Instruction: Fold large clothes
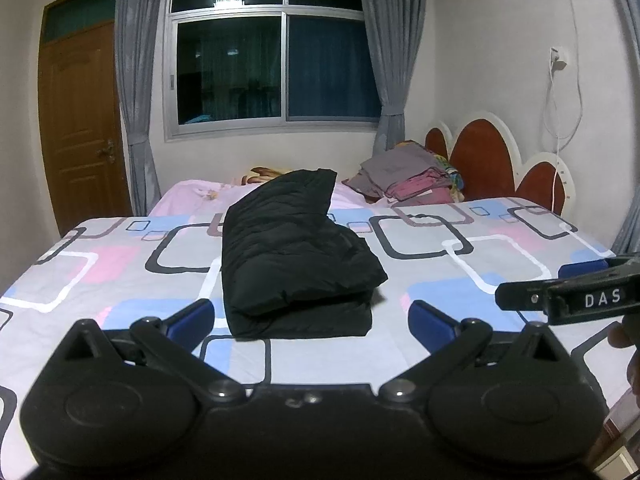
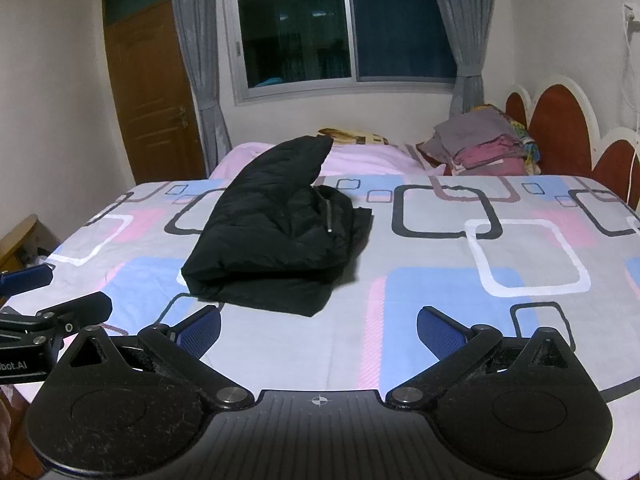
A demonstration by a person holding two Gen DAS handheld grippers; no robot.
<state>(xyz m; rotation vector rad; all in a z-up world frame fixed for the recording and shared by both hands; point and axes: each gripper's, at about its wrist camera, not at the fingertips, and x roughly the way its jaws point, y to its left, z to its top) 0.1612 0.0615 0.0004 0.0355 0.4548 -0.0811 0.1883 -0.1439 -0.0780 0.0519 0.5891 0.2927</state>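
Observation:
A black puffer jacket (image 1: 296, 252) lies folded into a thick bundle on the patterned bed sheet (image 1: 460, 248), one part sticking up toward the back. In the right wrist view the same jacket (image 2: 280, 236) shows a zipper along its right fold. My left gripper (image 1: 312, 318) is open just in front of the jacket's near edge, nothing between its blue pads. My right gripper (image 2: 319, 330) is open too, hovering over bare sheet (image 2: 440, 248) a little short of the jacket. Each gripper shows at the edge of the other's view.
A pile of folded clothes (image 1: 408, 178) sits at the back right by the red headboard (image 1: 484, 160). A pink blanket (image 2: 360, 158) covers the far half of the bed. A wooden door (image 1: 80, 120) is at left, a curtained window (image 1: 276, 52) behind.

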